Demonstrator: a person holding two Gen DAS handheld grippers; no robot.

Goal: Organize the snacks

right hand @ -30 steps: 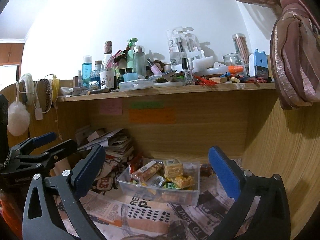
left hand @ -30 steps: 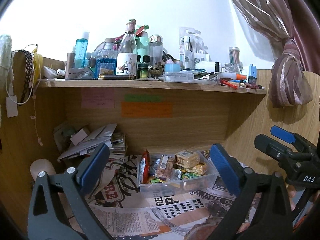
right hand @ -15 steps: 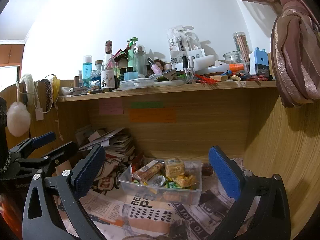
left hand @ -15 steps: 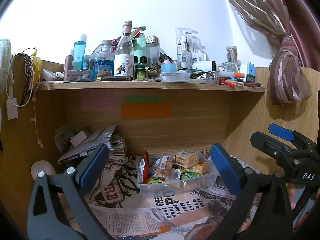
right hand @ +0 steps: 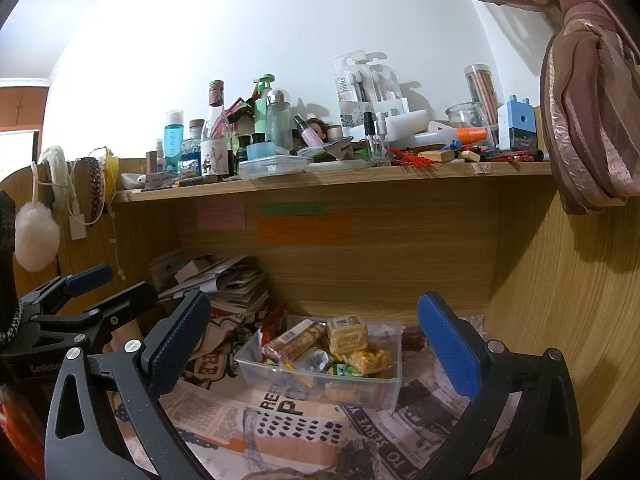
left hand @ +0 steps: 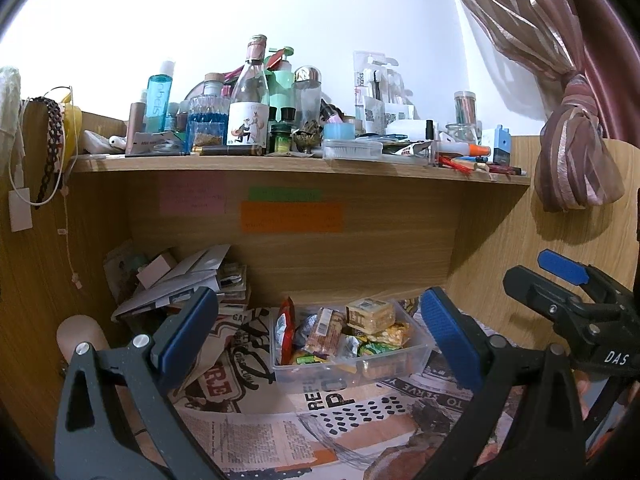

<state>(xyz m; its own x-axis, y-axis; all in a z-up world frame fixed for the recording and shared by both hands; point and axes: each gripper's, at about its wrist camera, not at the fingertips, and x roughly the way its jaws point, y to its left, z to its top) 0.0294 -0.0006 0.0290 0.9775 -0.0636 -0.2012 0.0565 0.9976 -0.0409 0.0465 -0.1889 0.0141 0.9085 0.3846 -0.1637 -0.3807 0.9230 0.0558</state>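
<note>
Clear plastic is forming the snack tub that is sitting on newspaper at the back of a wooden desk alcove, and you are facing it with both tools. You are holding the left gripper with its blue-padded jaws spread wide and nothing between them; the tub is showing in the gap, well beyond the pads. You are holding the right gripper the same way, jaws gaping and empty, and its own view is framing the tub from slightly to the right. Snacks are filling the tub: a red packet standing against its left wall, a wrapped biscuit bar lying diagonally, a square yellow pack resting on top, and small green and yellow wrappers underneath. Papers and envelopes are piling up in the left corner of the alcove. Bottles and jars are crowding the shelf above. A tied curtain is hanging at the right.
</note>
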